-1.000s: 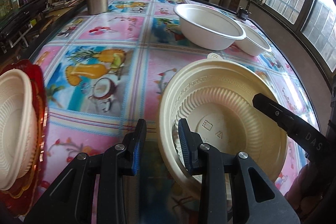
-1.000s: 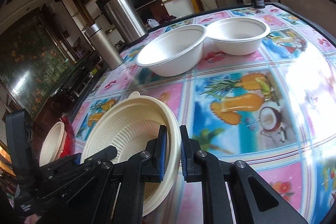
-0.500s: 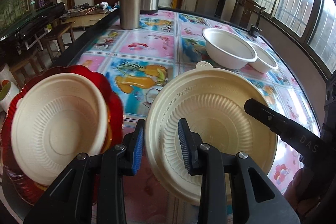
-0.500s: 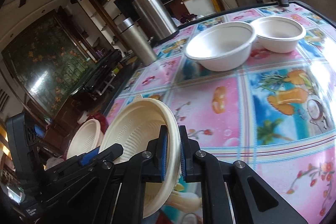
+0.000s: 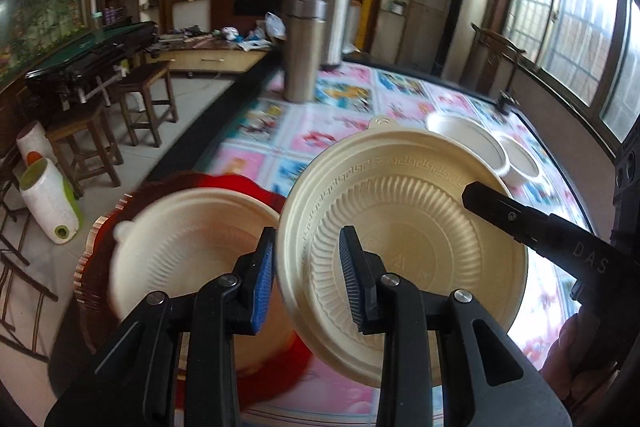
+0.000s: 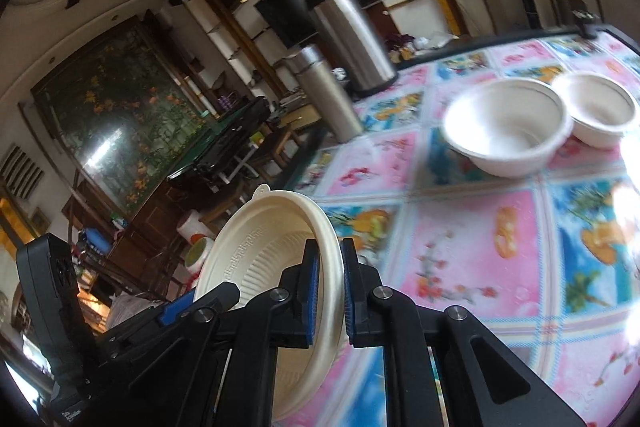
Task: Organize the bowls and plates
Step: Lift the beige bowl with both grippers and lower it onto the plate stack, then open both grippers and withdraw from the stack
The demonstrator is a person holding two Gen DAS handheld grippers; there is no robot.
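At the far left of the left wrist view, off the table, two white bottles (image 5: 48, 203) with green and orange marks sit on the floor near wooden stools (image 5: 100, 131). Next comes a red scalloped plate (image 5: 108, 251) at the near left corner of the table, carrying a cream ribbed plate (image 5: 188, 235) stacked on it; both are blurred. The left gripper (image 5: 307, 279) stands with its blue-padded fingers spread apart, straddling the left rim of a second cream plate (image 5: 404, 227), with a gap visible on either side of that rim, so it is not pinching it. This plate is raised and tilted, above the near part of the table and just right of the red plate, overlapping its edge in view. The right gripper (image 6: 330, 287) has its fingers pressed onto the plate's right rim, pinching it, and the right wrist view shows the plate edge clamped between the blue pads. Further back on the patterned tablecloth (image 6: 472, 247) stand a steel flask (image 5: 302, 47) and a taller steel urn (image 5: 332, 11). At the far right, two white bowls (image 6: 508, 125) sit side by side, the larger on the left, their rims touching or nearly so.
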